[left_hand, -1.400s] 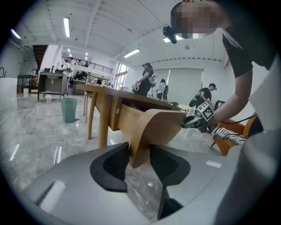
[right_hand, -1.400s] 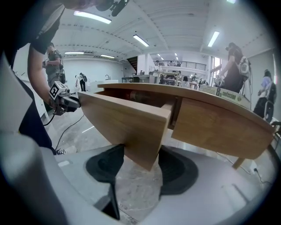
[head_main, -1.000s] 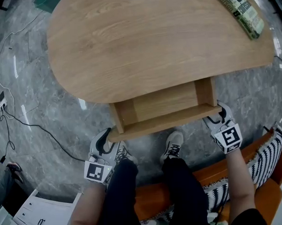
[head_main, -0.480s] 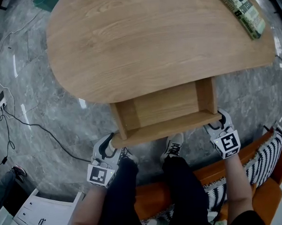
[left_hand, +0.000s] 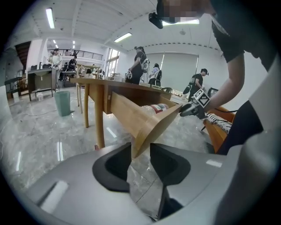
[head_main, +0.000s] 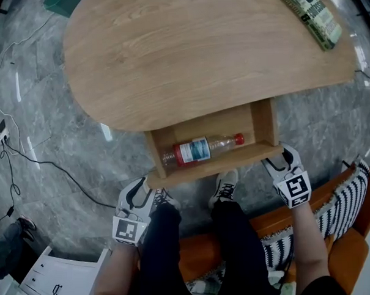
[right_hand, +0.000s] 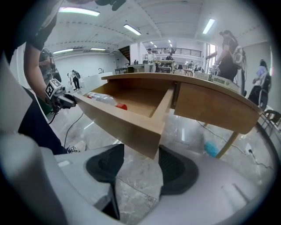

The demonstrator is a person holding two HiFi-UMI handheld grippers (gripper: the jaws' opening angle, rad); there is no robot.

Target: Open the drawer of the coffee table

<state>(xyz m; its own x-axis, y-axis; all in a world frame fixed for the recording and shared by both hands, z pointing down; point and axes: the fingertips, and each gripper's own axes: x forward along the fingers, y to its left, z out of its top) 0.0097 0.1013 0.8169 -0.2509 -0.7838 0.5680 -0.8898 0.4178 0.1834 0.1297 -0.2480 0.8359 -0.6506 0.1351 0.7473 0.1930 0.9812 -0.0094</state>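
Pulled further out, the light wooden drawer (head_main: 211, 165) bares a clear plastic bottle (head_main: 200, 149); the right gripper (head_main: 282, 162) has its jaws clamped on one front corner, the left gripper (head_main: 141, 187) has jaws opening on the other, so letting go likely comes next.

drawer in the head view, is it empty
No, a plastic bottle with a red cap lies on its side inside the open drawer.

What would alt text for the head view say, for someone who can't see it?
Seen from above, a seated person's left hand-held gripper and right hand-held gripper clamp the front corners of a wooden drawer pulled out from under a coffee table. A red-capped plastic bottle lies inside.
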